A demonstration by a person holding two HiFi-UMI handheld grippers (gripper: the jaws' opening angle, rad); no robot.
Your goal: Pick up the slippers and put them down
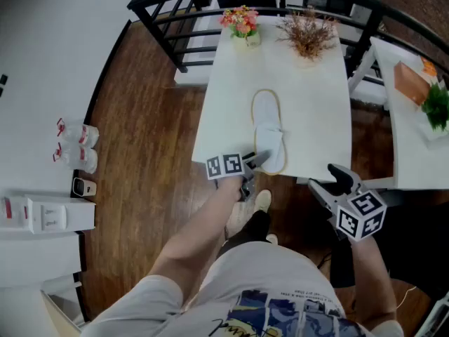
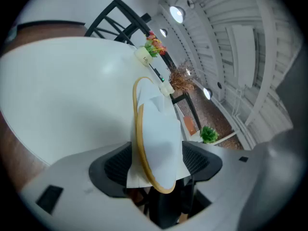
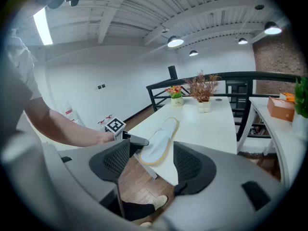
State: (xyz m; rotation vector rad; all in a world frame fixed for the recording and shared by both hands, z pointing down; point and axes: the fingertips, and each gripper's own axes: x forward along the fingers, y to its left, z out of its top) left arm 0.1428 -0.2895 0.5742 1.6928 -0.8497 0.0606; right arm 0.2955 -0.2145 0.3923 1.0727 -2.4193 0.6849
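A white slipper with a tan sole rim [image 1: 269, 128] lies lengthwise on the white table [image 1: 309, 118], its near end at the table's front edge. My left gripper [image 1: 252, 163] is at that near end, rolled on its side. In the left gripper view the slipper [image 2: 159, 129] runs between the wide-apart jaws of the left gripper [image 2: 159, 163], and I see no pad pressing on it. My right gripper [image 1: 327, 181] hangs open and empty off the table's front right corner, over the floor. From the right gripper [image 3: 151, 165] the slipper [image 3: 161, 141] shows ahead on the table.
A flower pot [image 1: 242, 23] and a dried plant [image 1: 306, 34] stand at the table's far end, before a black railing [image 1: 175, 20]. A second table [image 1: 414, 139] on the right holds an orange box [image 1: 410, 83]. Bottles [image 1: 74, 146] stand on the floor at left.
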